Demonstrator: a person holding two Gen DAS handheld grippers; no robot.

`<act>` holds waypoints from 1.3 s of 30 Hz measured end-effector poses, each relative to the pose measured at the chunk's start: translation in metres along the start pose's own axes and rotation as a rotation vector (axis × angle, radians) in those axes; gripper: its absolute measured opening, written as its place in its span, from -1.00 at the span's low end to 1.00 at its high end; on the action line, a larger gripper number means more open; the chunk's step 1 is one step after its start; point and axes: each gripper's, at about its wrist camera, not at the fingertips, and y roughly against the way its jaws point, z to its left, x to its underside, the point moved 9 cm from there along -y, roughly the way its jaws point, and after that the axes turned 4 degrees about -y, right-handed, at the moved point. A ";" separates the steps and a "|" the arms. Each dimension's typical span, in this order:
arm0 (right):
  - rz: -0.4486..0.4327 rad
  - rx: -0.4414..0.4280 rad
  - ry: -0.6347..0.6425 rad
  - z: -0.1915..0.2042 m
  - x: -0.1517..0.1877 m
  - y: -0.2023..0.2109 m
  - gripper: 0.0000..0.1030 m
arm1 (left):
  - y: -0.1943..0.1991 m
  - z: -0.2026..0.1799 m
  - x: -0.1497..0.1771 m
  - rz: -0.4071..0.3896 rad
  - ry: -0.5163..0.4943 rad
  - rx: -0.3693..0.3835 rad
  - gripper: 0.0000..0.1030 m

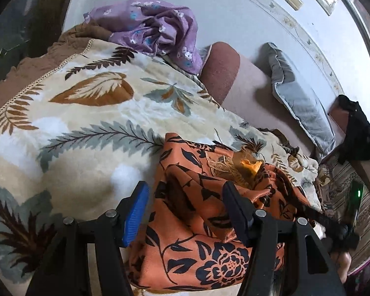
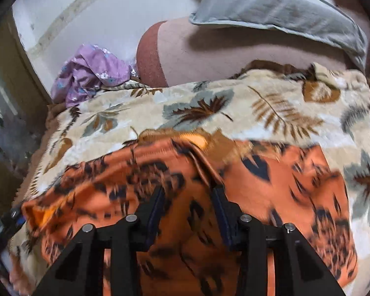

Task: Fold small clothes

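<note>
An orange garment with a black flower print (image 1: 209, 222) lies crumpled on a cream blanket with leaf patterns (image 1: 81, 123). My left gripper (image 1: 185, 209) is open, its blue-padded fingers (image 1: 135, 214) straddling the garment's left part just above it. In the right wrist view the same garment (image 2: 271, 185) is spread wide and blurred by motion. My right gripper (image 2: 188, 209) is open over its middle, with cloth showing between the jaws. A crumpled purple flowered garment (image 1: 155, 27) lies at the blanket's far edge, and shows in the right wrist view (image 2: 91, 74) too.
A grey pillow (image 1: 298, 101) leans on the brown headboard (image 1: 219, 71) against the white wall. A black garment (image 1: 357, 133) hangs at the right. The pillow (image 2: 283, 12) and headboard (image 2: 209, 51) fill the back of the right wrist view.
</note>
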 end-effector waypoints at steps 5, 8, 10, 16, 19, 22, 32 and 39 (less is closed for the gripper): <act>0.053 0.174 -0.010 -0.073 0.004 -0.002 -0.16 | 0.000 0.007 -0.002 -0.017 0.034 -0.020 0.23; -0.123 0.459 -0.082 -0.126 -0.038 0.026 -0.16 | 0.003 0.009 -0.007 -0.043 0.034 -0.038 0.23; -0.209 0.405 -0.157 -0.126 -0.055 0.048 -0.16 | 0.008 0.013 -0.011 -0.067 0.047 -0.046 0.23; -0.135 0.135 0.091 -0.008 -0.029 0.045 -0.15 | 0.027 0.033 -0.028 -0.150 0.100 -0.098 0.23; 0.005 0.014 0.223 0.061 0.006 0.013 -0.15 | 0.029 0.041 -0.028 -0.139 0.084 -0.144 0.26; 0.110 -0.077 0.314 0.125 0.030 -0.024 -0.14 | 0.024 0.043 -0.025 -0.114 0.072 -0.160 0.26; 0.077 -0.024 0.050 0.154 -0.027 -0.105 -0.13 | -0.012 0.025 -0.005 0.044 0.011 -0.102 0.26; -0.065 -0.053 0.012 0.073 -0.035 -0.019 -0.11 | -0.030 0.002 0.012 0.093 -0.079 -0.127 0.26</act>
